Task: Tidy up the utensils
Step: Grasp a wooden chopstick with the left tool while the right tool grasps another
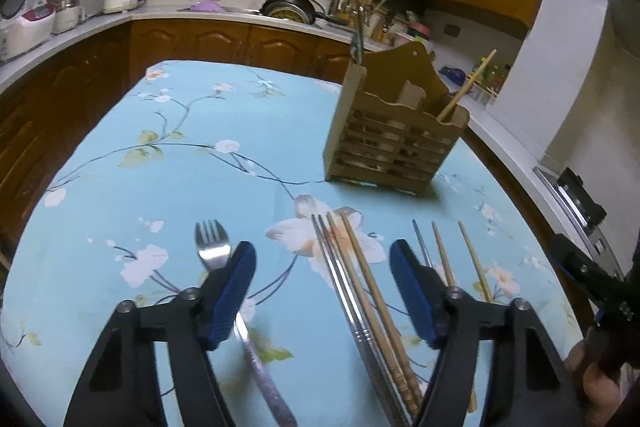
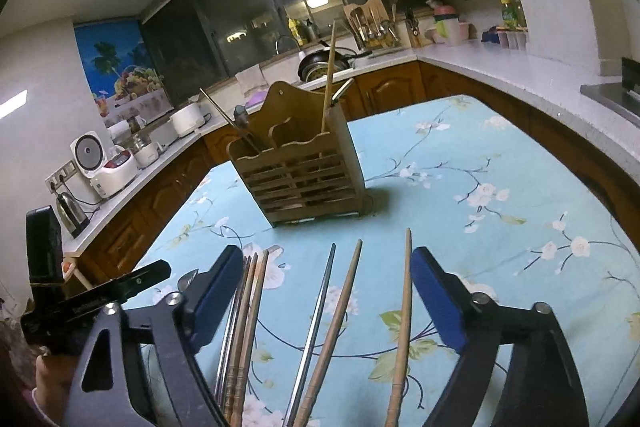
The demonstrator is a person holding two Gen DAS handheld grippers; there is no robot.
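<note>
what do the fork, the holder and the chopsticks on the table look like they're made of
Fork: probably stainless steel, silvery and shiny. Holder: looks like unpainted wood or bamboo, matte tan slats. Chopsticks: the brown ones seem wooden or bamboo, matte with turned ends; the grey one looks metal, thin and reflective.

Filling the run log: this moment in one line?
left gripper open over chopsticks | right gripper open | holder upright

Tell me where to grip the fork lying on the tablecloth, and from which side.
Grip the fork at the narrow neck just below its tines, coming down from above with the left gripper, one pad on each long side. It lies flat on the tablecloth, so only its thin edges offer a hold.
</note>
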